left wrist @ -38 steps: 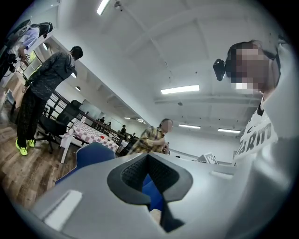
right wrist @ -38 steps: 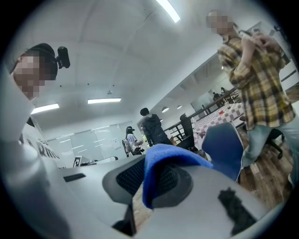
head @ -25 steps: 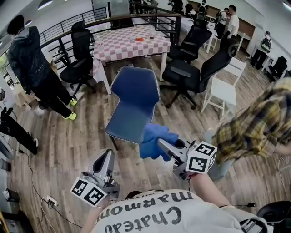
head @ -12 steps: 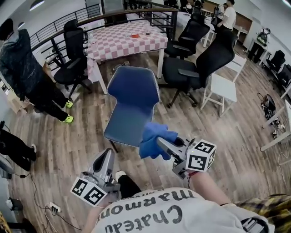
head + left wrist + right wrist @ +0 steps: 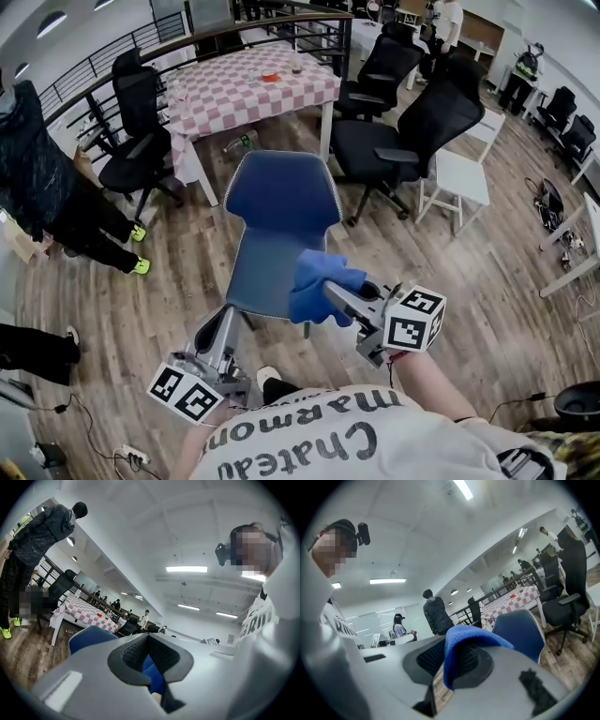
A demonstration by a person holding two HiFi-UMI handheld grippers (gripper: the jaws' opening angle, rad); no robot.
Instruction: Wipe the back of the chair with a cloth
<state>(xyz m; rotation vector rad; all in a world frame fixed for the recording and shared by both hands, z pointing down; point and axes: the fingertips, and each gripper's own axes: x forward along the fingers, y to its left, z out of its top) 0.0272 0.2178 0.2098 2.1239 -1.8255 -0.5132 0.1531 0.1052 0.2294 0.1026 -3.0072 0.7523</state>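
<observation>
The right gripper [image 5: 336,298] pinches the cloth [image 5: 319,281] near the front edge of the chair [image 5: 281,216], while the left gripper [image 5: 223,319] is closed on nothing, so the unbraced chair may slide or tip once its back is rubbed.

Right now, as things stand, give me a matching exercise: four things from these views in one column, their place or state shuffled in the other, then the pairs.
Things:
1. cloth
2. blue chair
3. checkered table
4. left gripper

Places or states:
A. jaws together, holding nothing
B. beyond the blue chair, farther from the person
C. clamped in the right gripper
D. standing on the wooden floor, just ahead of both grippers

Pairs: 1-C, 2-D, 3-B, 4-A
</observation>
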